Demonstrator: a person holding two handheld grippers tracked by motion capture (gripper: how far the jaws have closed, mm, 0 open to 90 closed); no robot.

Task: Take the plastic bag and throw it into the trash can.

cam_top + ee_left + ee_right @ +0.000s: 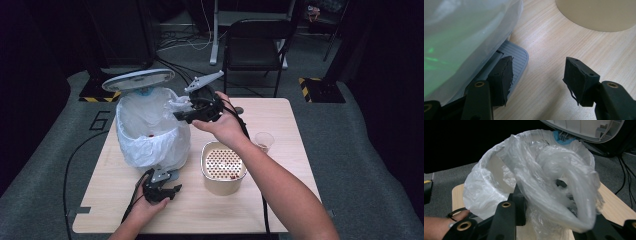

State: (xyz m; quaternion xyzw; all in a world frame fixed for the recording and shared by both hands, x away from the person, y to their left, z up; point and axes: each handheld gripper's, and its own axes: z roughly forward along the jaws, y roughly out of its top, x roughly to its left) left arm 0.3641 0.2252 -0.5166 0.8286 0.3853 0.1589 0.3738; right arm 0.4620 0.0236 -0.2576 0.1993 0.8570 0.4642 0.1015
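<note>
Bin: a small pedal bin (150, 145) stands on the left half of the wooden table (280, 200), its grey lid (138, 79) swung up and open behind it
Bin liner: a clear plastic bag (145, 125) lines the bin and is folded out over its rim, hanging down the sides
Bin contents: a small red bit (150, 135) lies inside the liner, seen in the high view; what else is in there cannot be told
Right gripper: the right gripper (181, 114) is held at the bin's right rim; in the right gripper view its jaws are closed on a bunched fold of the bag (554, 195), lifted off the rim
Left gripper: the left gripper (167, 192) rests low on the table in front of the bin; its jaws hold nothing, a gap of bare table showing between the pads, one pad (505, 75) over the grey foot pedal (517, 58)
Cream container: a cream round-cornered tub (223, 170) stands right of the bin, holding a perforated insert with something small and reddish at its lower edge
Cup: a clear plastic cup (264, 141) stands just beyond the tub, with a little brownish content at the bottom
</note>
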